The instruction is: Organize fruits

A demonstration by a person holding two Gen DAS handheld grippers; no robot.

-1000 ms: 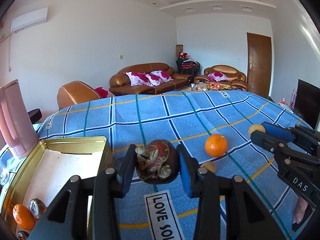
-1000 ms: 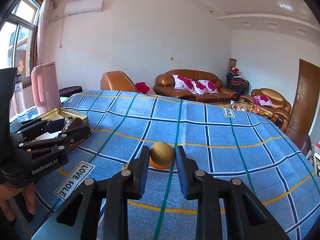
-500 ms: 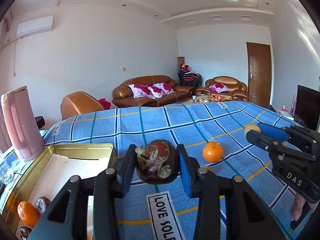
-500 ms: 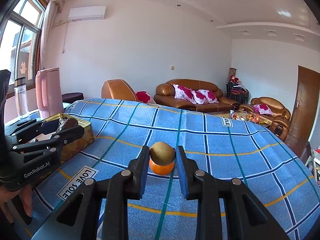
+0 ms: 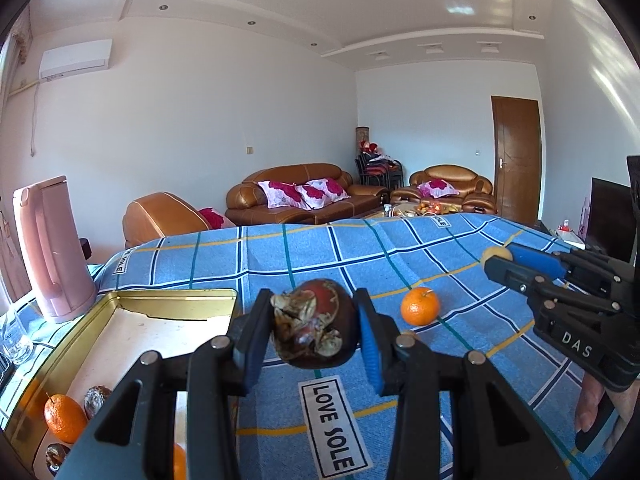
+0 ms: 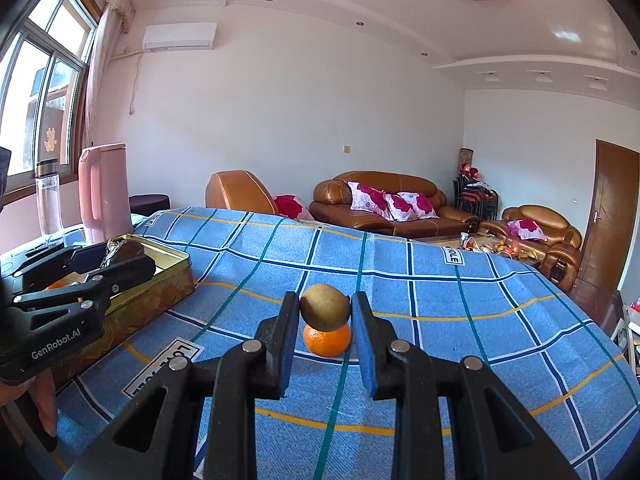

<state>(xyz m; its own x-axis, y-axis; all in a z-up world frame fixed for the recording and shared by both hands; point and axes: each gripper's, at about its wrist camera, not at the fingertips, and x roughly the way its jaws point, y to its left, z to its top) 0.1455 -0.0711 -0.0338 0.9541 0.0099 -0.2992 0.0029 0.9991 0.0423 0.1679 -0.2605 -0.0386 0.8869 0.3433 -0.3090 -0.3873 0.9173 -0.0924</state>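
While clamped in the left gripper (image 5: 314, 330), dark reddish fruit (image 5: 316, 322) at lower centre of left view, above the blue checked cloth (image 5: 328, 248), just right of the gold tin (image 5: 168, 298). Right gripper (image 6: 325, 310) pinched tight on a small brown fruit (image 6: 325, 307), centre of right view. Orange (image 6: 327, 340) on the cloth directly below it. Another orange (image 5: 64, 418) inside the tin, lower left. Pink kettle (image 5: 52, 246) at left edge.
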